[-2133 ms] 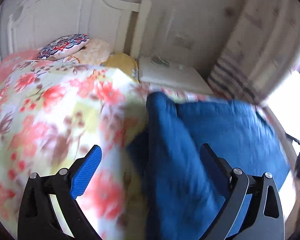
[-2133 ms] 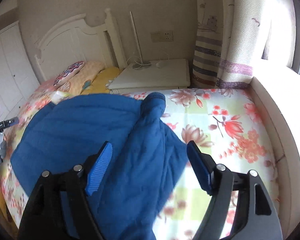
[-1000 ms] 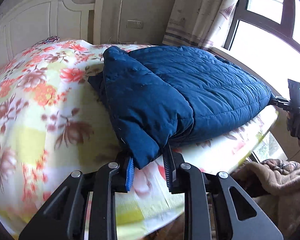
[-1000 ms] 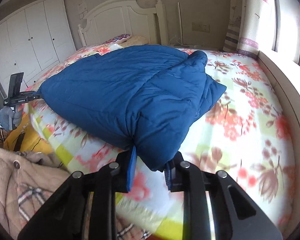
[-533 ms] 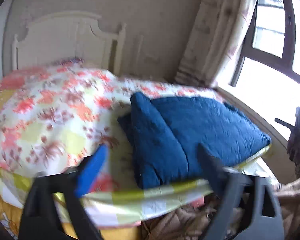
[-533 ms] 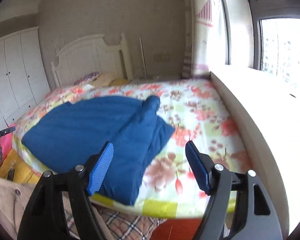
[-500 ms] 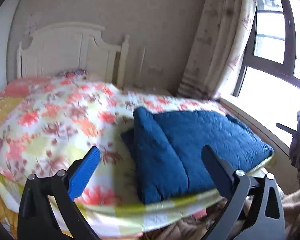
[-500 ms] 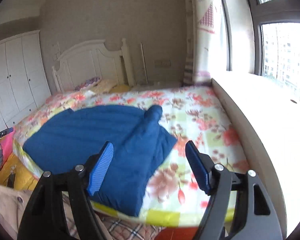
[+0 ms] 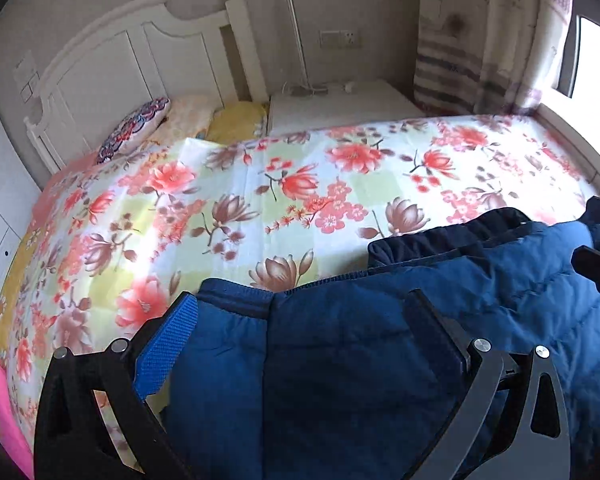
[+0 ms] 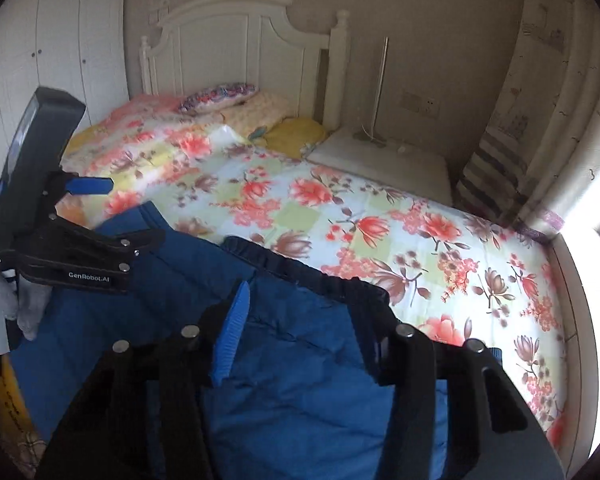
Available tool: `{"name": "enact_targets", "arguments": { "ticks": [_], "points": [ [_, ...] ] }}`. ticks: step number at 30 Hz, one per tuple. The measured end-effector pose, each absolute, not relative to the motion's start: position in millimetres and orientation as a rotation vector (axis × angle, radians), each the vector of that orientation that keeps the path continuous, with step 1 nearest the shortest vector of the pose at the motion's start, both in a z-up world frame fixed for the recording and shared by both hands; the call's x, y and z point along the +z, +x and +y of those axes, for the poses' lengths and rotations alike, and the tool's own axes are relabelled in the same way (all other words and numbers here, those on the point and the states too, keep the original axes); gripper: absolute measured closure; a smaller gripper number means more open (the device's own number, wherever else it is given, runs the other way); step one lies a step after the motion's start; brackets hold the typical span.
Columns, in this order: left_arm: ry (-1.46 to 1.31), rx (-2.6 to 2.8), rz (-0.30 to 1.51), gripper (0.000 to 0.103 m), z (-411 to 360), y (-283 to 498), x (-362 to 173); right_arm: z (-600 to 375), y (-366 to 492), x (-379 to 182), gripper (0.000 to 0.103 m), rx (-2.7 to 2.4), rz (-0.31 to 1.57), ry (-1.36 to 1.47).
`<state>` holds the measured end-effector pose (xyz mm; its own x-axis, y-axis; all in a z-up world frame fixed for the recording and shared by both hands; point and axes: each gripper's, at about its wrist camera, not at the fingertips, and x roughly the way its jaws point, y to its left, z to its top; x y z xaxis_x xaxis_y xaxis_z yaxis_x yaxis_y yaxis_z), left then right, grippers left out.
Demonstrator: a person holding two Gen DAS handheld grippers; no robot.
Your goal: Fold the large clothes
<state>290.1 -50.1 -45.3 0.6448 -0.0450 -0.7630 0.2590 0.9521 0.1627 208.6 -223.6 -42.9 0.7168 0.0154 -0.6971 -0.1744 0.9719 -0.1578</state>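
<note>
A blue quilted jacket [image 9: 380, 340] lies folded at the near edge of the flower-print bed [image 9: 280, 184]. My left gripper [image 9: 300, 320] is open, its fingers spread wide over the jacket's left part near the elastic hem. My right gripper [image 10: 304, 320] is open over the jacket [image 10: 300, 360] near its dark elastic hem [image 10: 308, 268]. The left gripper [image 10: 60, 216] also shows at the left of the right wrist view, above the jacket. Whether the fingertips touch the cloth is unclear.
A white headboard [image 9: 140, 60] and pillows [image 9: 136, 128] stand at the far end. A white nightstand [image 9: 340, 100] sits beside the bed, with a striped curtain [image 9: 480, 40] and window to the right. White wardrobes [image 10: 60, 40] line the left wall.
Both grippers let go of the jacket's corners, pulled back and opened wide. They have since come in close over the jacket, which now fills the lower part of both views.
</note>
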Motion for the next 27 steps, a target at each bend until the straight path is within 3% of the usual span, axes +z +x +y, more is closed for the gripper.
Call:
{"name": "enact_targets", "arguments": {
  "ticks": [2, 3, 16, 19, 22, 24, 25, 27],
  "points": [
    [0.260, -0.182, 0.900, 0.004, -52.7, 304.7, -77.9, -249.4, 226.3, -98.6, 0.050, 0.106, 0.908, -0.180],
    [0.181, -0.233, 0.963, 0.004, -47.7, 314.3, -95.5, -264.1, 225.0, -103.2, 0.050, 0.138, 0.887, -0.078],
    [0.107, -0.261, 0.931, 0.004, -40.0, 312.0, -101.2, -270.2, 218.0, -81.0, 0.048, 0.101, 0.856, -0.062],
    [0.106, -0.261, 0.930, 0.004, -39.9, 311.9, -101.6, -300.6, 201.6, -61.8, 0.040, -0.046, 0.770, -0.059],
    [0.106, -0.262, 0.931, 0.004, -39.9, 311.7, -102.1, -354.4, 200.5, -91.6, 0.039, -0.125, 0.865, 0.067],
    [0.104, -0.264, 0.930, 0.004, -40.0, 311.0, -101.8, -377.0, 198.3, -97.3, 0.040, -0.060, 0.866, 0.209],
    [0.104, -0.264, 0.930, 0.004, -40.0, 311.1, -101.8, -379.9, 196.1, -91.1, 0.047, -0.069, 0.860, 0.188],
    [0.104, -0.263, 0.930, 0.004, -40.0, 310.9, -102.0, -385.9, 185.6, -77.2, 0.046, -0.143, 0.795, 0.155]
  ]
}}
